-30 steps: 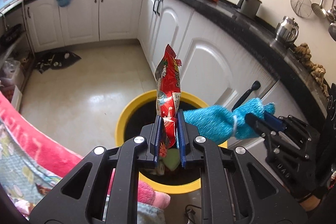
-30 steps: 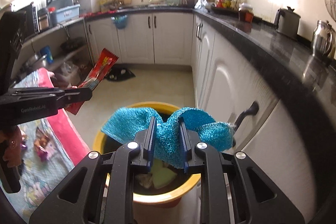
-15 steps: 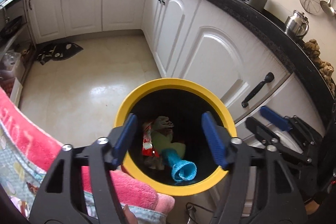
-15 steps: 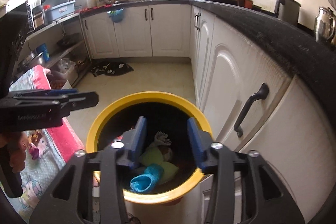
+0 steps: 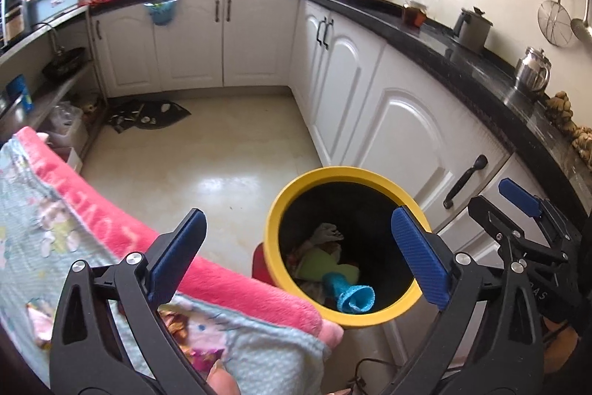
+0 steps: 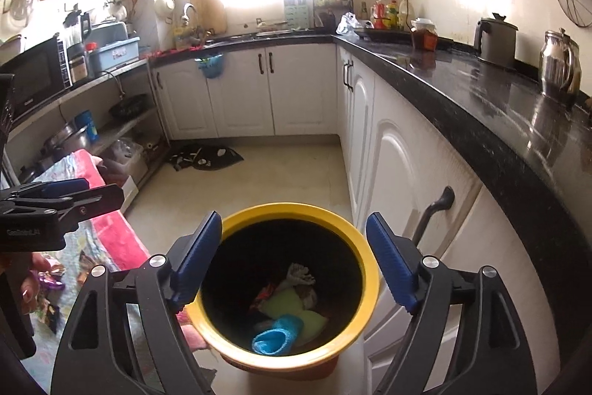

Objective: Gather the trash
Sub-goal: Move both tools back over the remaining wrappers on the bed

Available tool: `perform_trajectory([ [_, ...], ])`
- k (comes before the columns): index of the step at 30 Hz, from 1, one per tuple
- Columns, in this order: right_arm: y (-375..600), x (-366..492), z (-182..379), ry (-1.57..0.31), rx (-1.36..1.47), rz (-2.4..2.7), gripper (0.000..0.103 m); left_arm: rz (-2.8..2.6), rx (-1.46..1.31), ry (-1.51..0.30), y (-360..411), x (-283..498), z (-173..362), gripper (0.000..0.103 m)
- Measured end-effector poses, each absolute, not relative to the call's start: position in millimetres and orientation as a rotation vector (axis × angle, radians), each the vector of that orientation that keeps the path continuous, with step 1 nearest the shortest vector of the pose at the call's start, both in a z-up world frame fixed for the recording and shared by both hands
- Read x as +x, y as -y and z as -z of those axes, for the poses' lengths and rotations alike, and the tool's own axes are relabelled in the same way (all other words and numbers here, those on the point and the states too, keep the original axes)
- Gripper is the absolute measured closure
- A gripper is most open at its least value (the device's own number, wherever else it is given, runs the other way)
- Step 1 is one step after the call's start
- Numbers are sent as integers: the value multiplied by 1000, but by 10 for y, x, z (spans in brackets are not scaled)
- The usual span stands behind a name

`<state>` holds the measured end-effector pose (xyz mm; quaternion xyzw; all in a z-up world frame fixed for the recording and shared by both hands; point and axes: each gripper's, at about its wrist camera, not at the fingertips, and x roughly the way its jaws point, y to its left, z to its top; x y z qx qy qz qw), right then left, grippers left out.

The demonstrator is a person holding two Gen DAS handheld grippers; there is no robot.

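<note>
Both sets of jaws stand spread and empty over a yellow bin [image 6: 370, 269], having just been opening, with nothing left between the blue pads. The right gripper [image 6: 294, 265] frames the bin's mouth dead ahead at 12 o'clock; the left gripper [image 5: 296, 261] hangs off toward the bin's 9 o'clock side, the rim crossing in front of its right pad.

Inside, at the bottom, a rolled blue cloth [image 6: 277, 334] lies against a pale green sponge [image 6: 283, 302], with a grey rag [image 6: 299, 274] and a scrap of red wrapper [image 6: 264, 293] behind them.

Any more trash appears to lie at 7 to 8 o'clock from the left gripper: crinkled wrappers [image 5: 177, 328] sit on a pink-edged blanket [image 5: 229, 284] just below its left pad, so the left hand looks the nearer one for the next pick. Their long axis cannot be told. A fingertip [image 5: 222, 378] shows at the bottom edge of that view.

White cabinets [image 5: 399, 136] with a black handle [image 5: 464, 180] flank the bin at 2 o'clock under a dark tabletop [image 6: 481, 106]. The blanket's raised edge stands between bin and wrappers.
</note>
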<state>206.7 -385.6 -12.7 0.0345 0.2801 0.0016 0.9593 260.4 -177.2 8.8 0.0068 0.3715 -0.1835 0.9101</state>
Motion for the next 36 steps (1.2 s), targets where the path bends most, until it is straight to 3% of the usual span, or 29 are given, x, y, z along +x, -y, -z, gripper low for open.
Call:
perform_trajectory([
  [13, 3603, 1885, -181, -503, 23, -57, 17, 311, -15, -700, 1328, 2254, -299, 11],
  [36, 2968, 1648, -342, -468, -39, -211, 16, 214, -79, -645, 680, 1824, -421, 11],
])
